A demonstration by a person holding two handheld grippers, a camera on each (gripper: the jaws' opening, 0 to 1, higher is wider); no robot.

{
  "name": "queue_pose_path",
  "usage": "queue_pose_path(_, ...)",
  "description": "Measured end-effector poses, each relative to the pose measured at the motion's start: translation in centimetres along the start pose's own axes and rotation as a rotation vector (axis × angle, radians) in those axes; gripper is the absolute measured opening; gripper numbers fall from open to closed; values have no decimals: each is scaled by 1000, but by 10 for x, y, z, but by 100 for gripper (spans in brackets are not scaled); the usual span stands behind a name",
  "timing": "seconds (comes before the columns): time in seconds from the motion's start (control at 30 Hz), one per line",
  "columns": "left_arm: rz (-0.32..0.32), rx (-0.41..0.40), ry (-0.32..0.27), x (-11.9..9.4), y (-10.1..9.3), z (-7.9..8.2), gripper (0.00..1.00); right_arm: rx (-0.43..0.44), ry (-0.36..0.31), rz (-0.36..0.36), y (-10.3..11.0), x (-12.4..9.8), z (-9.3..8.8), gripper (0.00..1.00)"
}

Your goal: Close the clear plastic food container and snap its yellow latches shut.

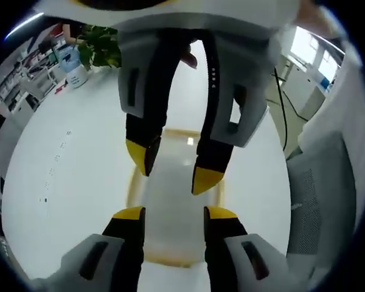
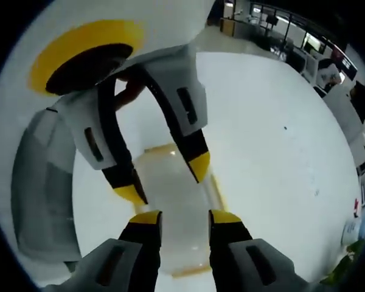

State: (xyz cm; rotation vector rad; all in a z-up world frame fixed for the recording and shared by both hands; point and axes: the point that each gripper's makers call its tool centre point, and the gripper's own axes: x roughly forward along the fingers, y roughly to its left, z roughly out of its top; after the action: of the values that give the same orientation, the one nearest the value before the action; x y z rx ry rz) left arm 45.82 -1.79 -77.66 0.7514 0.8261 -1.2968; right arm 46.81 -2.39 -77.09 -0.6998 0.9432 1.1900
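Two hand-held grippers face each other over a clear plastic food container (image 1: 173, 201) that lies on a white desk (image 1: 79, 182), well in from its edges. In the left gripper view, the left gripper (image 1: 175, 214) rises from the bottom with its yellow-tipped black jaws parted and nothing between them. The right gripper (image 1: 176, 167) reaches down from the top, jaws likewise apart and empty.

The container is a shallow rounded rectangle, glossy and see-through, with a yellow rim (image 1: 134, 182) around it. Its lid seems to be down already, though I cannot tell whether the latches are fastened. The work appears to be at the latching step. The next move likely calls for pressing a latch down at each end.

The desk is smooth and matte. A potted plant (image 1: 100, 45) stands near its far corner.

In the right gripper view, the right gripper (image 2: 185, 218) and the left gripper (image 2: 164, 176) hover above the container (image 2: 170, 213).
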Motion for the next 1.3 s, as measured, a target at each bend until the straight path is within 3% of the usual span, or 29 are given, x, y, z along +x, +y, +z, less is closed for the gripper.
queue_pose_path(0.5, 12, -24, 2, 1, -3, -3, 39, -7, -7, -15, -8, 4, 6, 29)
queue_pose_path(1.3, 27, -90, -43, 1, -12, 4, 39, -15, -16, -35, -20, 9, 8, 29)
